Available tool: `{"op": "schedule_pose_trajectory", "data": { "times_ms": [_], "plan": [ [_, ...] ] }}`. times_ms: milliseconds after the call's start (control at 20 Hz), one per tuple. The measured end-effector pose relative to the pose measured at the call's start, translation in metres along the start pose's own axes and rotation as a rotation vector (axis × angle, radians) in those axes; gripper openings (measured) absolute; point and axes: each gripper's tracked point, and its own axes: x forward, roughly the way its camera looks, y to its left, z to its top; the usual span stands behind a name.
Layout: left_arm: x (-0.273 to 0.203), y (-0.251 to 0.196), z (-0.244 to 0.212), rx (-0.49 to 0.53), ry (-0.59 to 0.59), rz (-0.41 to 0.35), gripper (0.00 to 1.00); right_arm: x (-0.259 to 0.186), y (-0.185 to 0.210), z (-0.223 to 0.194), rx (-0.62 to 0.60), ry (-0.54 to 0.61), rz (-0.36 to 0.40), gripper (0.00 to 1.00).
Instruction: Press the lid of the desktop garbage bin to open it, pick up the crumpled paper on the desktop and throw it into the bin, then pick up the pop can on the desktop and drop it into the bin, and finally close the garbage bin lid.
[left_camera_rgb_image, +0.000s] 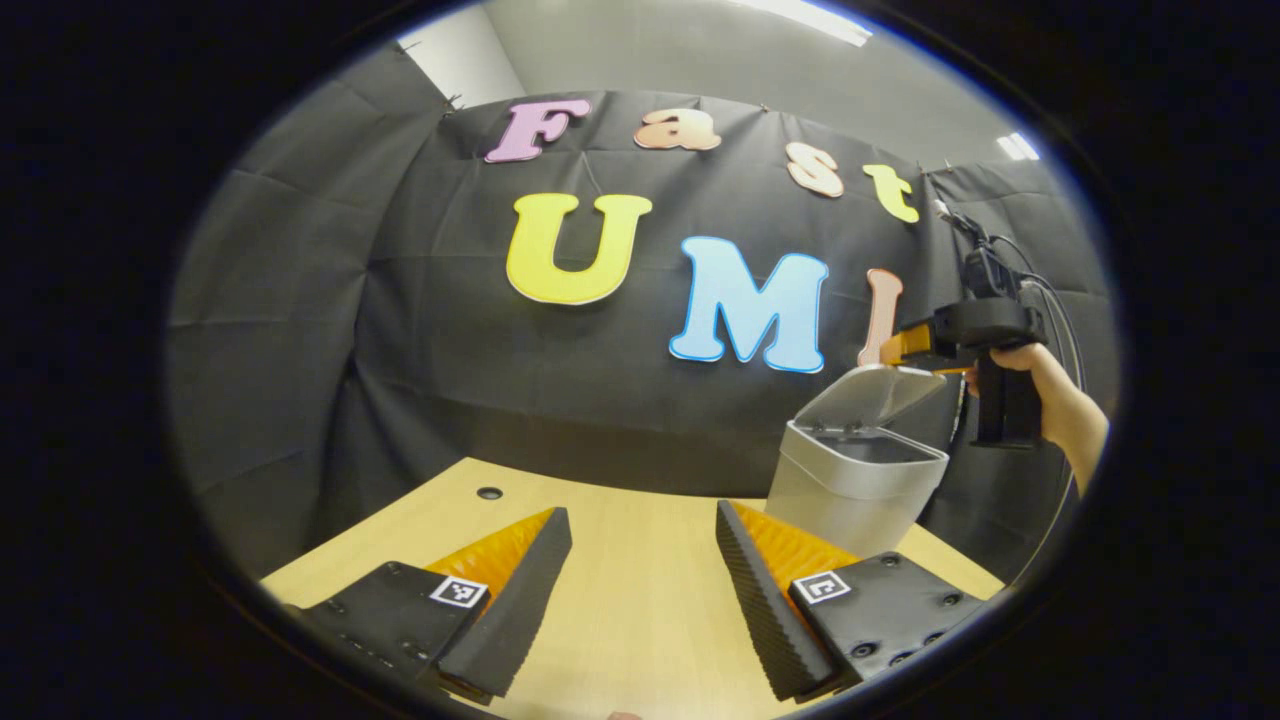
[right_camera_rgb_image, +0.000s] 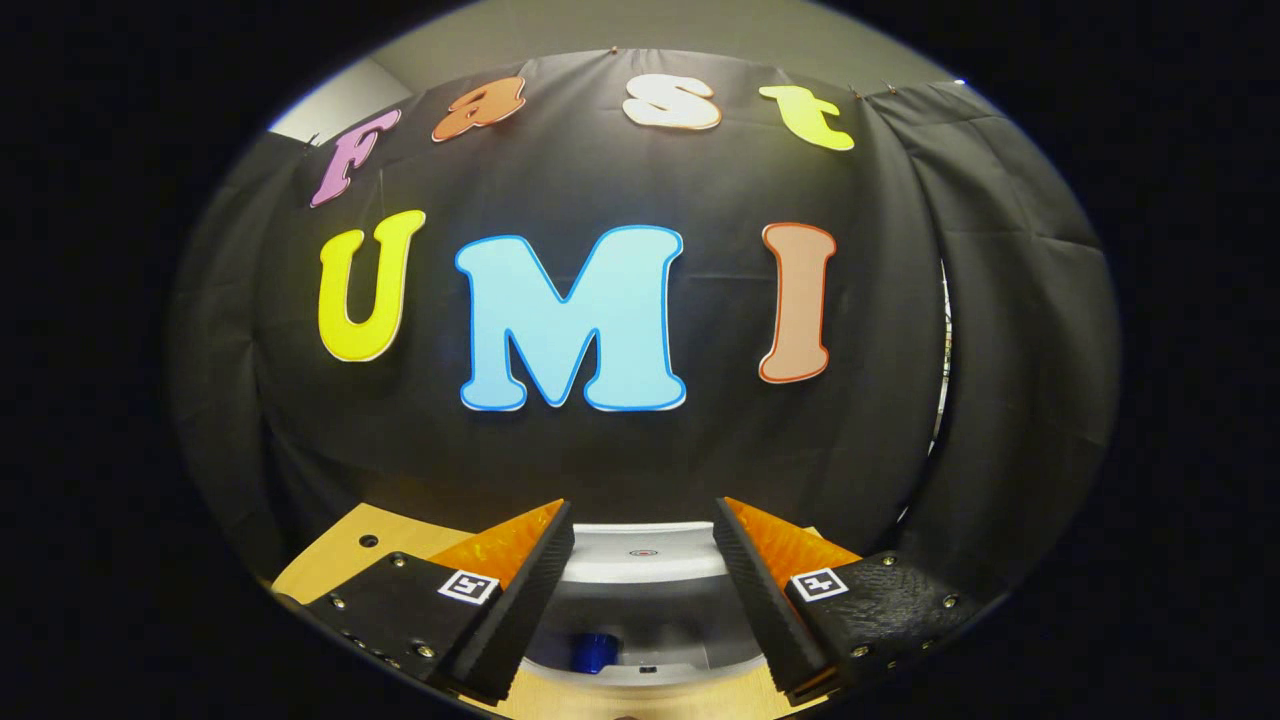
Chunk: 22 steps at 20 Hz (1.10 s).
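A grey desktop bin (left_camera_rgb_image: 850, 495) stands at the table's far right with its lid (left_camera_rgb_image: 872, 395) tipped up and open. A hand (left_camera_rgb_image: 1050, 390) holds my right gripper (left_camera_rgb_image: 900, 345) just above the raised lid. In the right gripper view, my right gripper (right_camera_rgb_image: 642, 510) is open and empty over the bin's mouth (right_camera_rgb_image: 650, 620), with the lid (right_camera_rgb_image: 640, 550) standing behind it. A blue thing (right_camera_rgb_image: 595, 650), apparently the pop can, lies inside the bin. My left gripper (left_camera_rgb_image: 640, 515) is open and empty, low over the wooden table (left_camera_rgb_image: 640, 610), left of the bin.
The table has a small round hole (left_camera_rgb_image: 489, 493) near its far left edge, also seen as the hole (right_camera_rgb_image: 368, 541) in the right gripper view. Cables (left_camera_rgb_image: 1000, 250) hang behind the right gripper. Black cloth walls close the back and sides.
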Motion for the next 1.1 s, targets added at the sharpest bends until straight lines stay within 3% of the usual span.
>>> {"op": "schedule_pose_trajectory", "data": {
  "times_ms": [300, 400, 800, 1100],
  "plan": [
    [-0.001, 0.0, 0.0, 0.003, -0.001, 0.004, 0.95, -0.002, 0.001, -0.028, 0.006, 0.028, -0.004, 0.89],
    [-0.001, -0.001, 0.0, 0.004, -0.002, 0.007, 0.95, 0.0, 0.001, -0.03, 0.002, 0.015, -0.005, 0.95],
    [-0.002, 0.001, -0.001, 0.004, -0.004, 0.032, 0.95, 0.017, 0.002, -0.055, 0.013, 0.055, 0.004, 0.96],
    [-0.002, 0.002, -0.001, 0.001, -0.003, 0.047, 0.95, 0.028, 0.003, -0.061, 0.008, -0.016, 0.018, 0.96]
  ]
}}
